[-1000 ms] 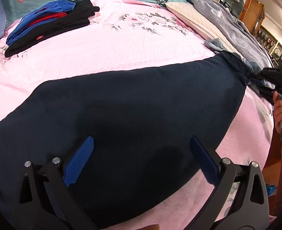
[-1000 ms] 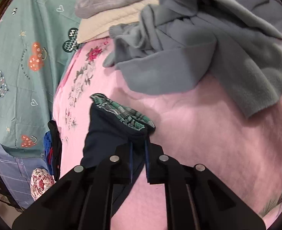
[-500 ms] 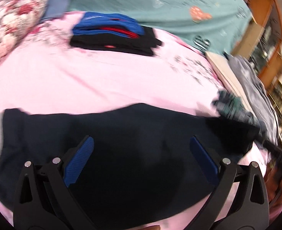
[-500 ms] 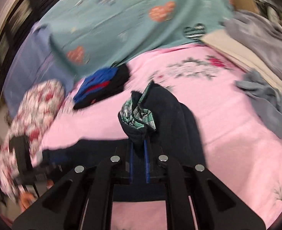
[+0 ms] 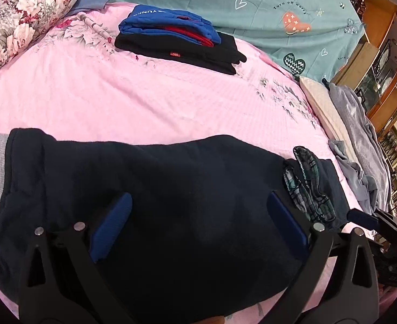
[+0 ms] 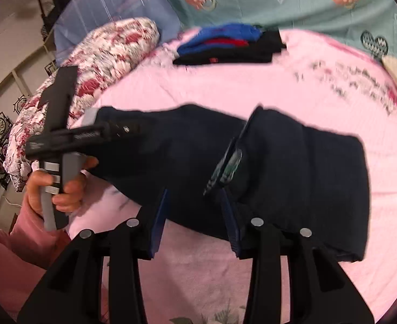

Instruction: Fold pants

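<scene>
Bed point(image 5: 149, 100): we see a pink floral sheet covering the whole work surface; a teal patterned cover point(image 5: 252, 2) runs along its far edge.
Pants point(image 5: 171, 189): we find the dark navy pants lying flat across the near part of the bed, just in front of both tools. One end is folded back over the rest, so the plaid lining point(image 5: 306, 186) shows at the fold edge. In the right wrist view the folded flap point(image 6: 306, 167) lies on top of the lower layer, with the lining edge point(image 6: 230, 167) turned up.
Floral pillow point(image 5: 22, 16): we locate it at the far left corner of the bed, well apart from the pants.
Grey garments point(image 5: 360, 145): we note a loose heap along the right edge of the bed, near the folded end of the pants.
Folded stack point(image 5: 182, 40): we see blue, red and black clothes stacked at the far side of the bed, well apart from the pants.
Left tongs point(image 5: 198, 221): we read these as released; the blue pads point(image 5: 112, 224) stand wide apart above the pants and grip no cloth.
Right tongs point(image 6: 195, 216): we read these as released as well; the pads point(image 6: 159, 221) are parted, just at the near edge of the pants, next to the lining edge.
Left hand point(image 6: 55, 186): we see it wrapped around the handle of the left tool.
</scene>
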The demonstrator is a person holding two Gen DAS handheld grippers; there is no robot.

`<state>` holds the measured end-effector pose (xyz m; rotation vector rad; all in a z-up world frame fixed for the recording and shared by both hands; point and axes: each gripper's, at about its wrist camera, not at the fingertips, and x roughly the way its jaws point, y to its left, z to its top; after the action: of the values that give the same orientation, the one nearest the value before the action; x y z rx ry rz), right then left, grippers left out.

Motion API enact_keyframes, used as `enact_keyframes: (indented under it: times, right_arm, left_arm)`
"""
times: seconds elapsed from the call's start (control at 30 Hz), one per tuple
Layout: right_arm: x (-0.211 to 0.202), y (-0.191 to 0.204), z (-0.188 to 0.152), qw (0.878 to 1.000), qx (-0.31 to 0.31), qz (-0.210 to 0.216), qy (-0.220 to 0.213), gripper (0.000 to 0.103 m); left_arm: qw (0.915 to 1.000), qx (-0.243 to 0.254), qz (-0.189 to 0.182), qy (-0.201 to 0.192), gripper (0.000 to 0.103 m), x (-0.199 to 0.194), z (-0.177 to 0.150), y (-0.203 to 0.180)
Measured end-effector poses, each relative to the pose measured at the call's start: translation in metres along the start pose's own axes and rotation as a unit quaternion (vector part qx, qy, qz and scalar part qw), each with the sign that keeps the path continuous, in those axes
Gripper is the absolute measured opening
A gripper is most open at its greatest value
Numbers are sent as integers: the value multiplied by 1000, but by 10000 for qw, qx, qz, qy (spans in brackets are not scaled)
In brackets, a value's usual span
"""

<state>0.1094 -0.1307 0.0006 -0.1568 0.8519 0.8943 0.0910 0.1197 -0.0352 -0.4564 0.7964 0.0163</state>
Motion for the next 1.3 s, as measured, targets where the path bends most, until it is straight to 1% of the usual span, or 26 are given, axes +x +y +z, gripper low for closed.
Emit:
enact_keyframes:
  times: [0.07, 0.1, 0.17, 0.23, 0.3, 0.33, 0.37, 0.4, 0.43, 0.53, 0.57, 0.6, 0.63, 0.67, 0.7, 0.73, 0.8, 0.87, 0.93, 1.07, 1.1, 1.13, 1.17, 1.2, 1.3]
  right_arm:
    - [-8, 3, 1, 9993, -207, -265, -163, 46]
    - [-7, 3, 1, 9986, -284, -410, -180, 46]
    - [4, 7, 2, 9957, -512, -765, -87, 46]
    - [15, 9, 3, 9930, -685, -959, -38, 46]
    - [27, 6, 6, 9909, -736, -1120, 91, 36]
    - [32, 3, 5, 9912, -746, -1079, 186, 31]
    - [37, 0, 7, 9920, -718, -1004, 273, 17]
    - [39, -2, 6, 9924, -700, -951, 338, 11]
    - [36, -2, 7, 9926, -731, -907, 331, 10]
    - [18, 4, 8, 9932, -875, -747, 171, 10]
    - [16, 6, 8, 9927, -946, -721, 187, 10]
    - [19, 9, 6, 9912, -1052, -765, 260, 10]
    - [27, 10, 1, 9881, -1180, -910, 376, 11]
    - [32, 9, -2, 9869, -1199, -979, 455, 19]
    - [35, 8, -5, 9876, -1166, -919, 508, 24]
    - [33, 8, -6, 9888, -1139, -842, 470, 27]
    - [26, 8, -5, 9910, -1082, -676, 397, 40]
    - [25, 12, -5, 9892, -1193, -780, 340, 44]
    - [33, 14, -6, 9852, -1340, -980, 425, 44]
    - [47, 15, -9, 9808, -1450, -1191, 535, 44]
    - [48, 17, -9, 9788, -1540, -1244, 516, 37]
    - [49, 19, -9, 9762, -1637, -1325, 523, 33]
    - [47, 19, -7, 9747, -1683, -1379, 518, 24]
    - [44, 17, -6, 9758, -1634, -1372, 475, 19]
    - [23, 11, 6, 9854, -1219, -1176, 144, 18]
  left_arm:
    - [10000, -11, 1, 19, 101, 1, 0, 0]
    - [10000, -5, -1, 13, 101, 1, 0, 0]
    - [10000, -2, -11, 4, 101, 0, 0, 0]
    - [10000, -17, -30, 3, 101, 0, 0, 1]
    - [10000, -56, -63, -7, 101, 0, 0, 2]
    - [9999, -72, -69, -4, 101, 0, 0, 3]
    - [9999, -86, -75, 0, 101, 0, 0, 3]
    - [9999, -89, -77, 0, 101, 0, 0, 3]
    - [9999, -88, -73, 0, 101, 0, 0, 3]
    - [10000, -72, -49, 20, 101, 1, 1, 2]
    - [10000, -73, -53, 16, 101, 1, 1, 2]
    - [10000, -80, -58, 12, 101, 1, 1, 2]
    - [9999, -89, -64, 8, 101, 1, 1, 3]
    - [9999, -96, -69, 2, 101, 1, 1, 3]
    - [9999, -101, -70, 3, 101, 1, 1, 3]
    - [9999, -93, -58, 14, 101, 1, 1, 3]
    - [10000, -70, -26, 43, 101, 2, 1, 3]
    - [10000, -62, -24, 33, 101, 1, 1, 3]
    - [9999, -91, -51, 21, 101, 0, 0, 4]
    - [9999, -109, -61, 22, 101, 0, 1, 4]
    - [9999, -106, -60, 20, 101, 0, 1, 4]
    - [9999, -109, -69, 13, 101, 0, 1, 5]
    - [9999, -118, -77, 8, 101, 0, 1, 5]
    - [9999, -125, -78, 12, 101, 0, 1, 5]
    - [9999, -120, -70, 18, 101, 0, 2, 5]
